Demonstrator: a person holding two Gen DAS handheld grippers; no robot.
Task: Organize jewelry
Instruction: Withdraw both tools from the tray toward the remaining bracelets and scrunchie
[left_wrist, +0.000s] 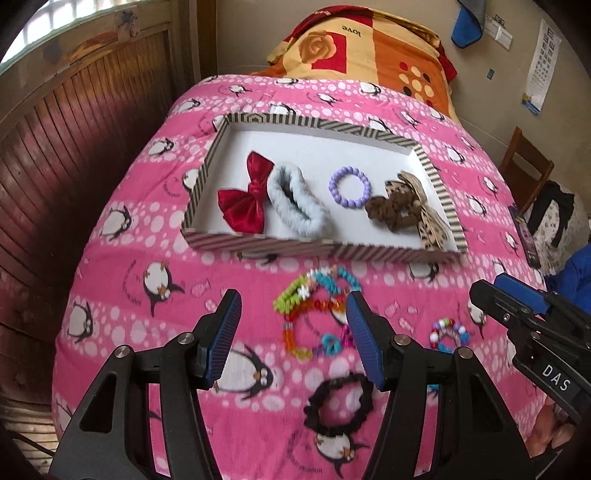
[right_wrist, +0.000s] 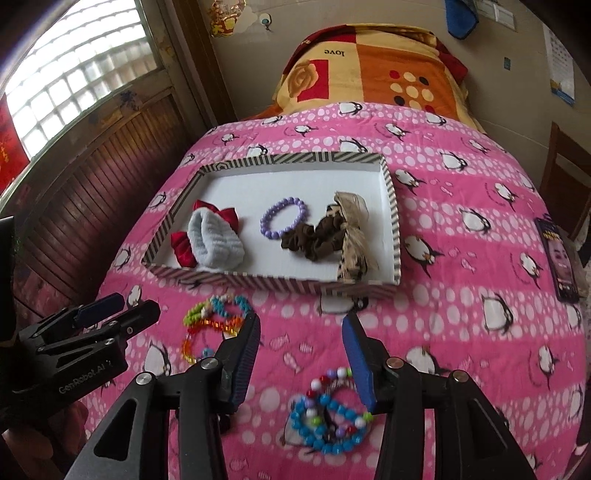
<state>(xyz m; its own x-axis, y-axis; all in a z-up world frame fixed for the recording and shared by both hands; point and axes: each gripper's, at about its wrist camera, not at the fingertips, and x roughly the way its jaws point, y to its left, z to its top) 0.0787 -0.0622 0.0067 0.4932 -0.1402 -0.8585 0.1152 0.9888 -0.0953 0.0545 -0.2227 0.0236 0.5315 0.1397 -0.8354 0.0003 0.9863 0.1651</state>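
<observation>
A glossy red satin bow (left_wrist: 245, 195) is shining beside a fuzzy pale-blue scrunchie (left_wrist: 297, 201) in the striped cardboard tray (left_wrist: 258, 246). The purple bead bracelet (left_wrist: 349, 185) is looking smooth and plastic. Soft printed cloth is covering the bed (left_wrist: 122, 266); dark wood panelling (left_wrist: 74, 140) is showing grooves.

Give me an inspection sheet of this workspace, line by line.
Surface: pink penguin blanket on a bed.
Job's things: striped tray holds red bow, fluffy grey band, purple bead bracelet, brown scrunchie and leopard ribbon. On the blanket: colourful bracelet pile, blue bead bracelets, black scrunchie.
Clutter: phone at the blanket's right edge.
Grippers: left tongs open, empty; right tongs open above the blue bead bracelets.
Cables: nothing seen.
Surroundings: folded orange quilt, window, wooden chair.
</observation>
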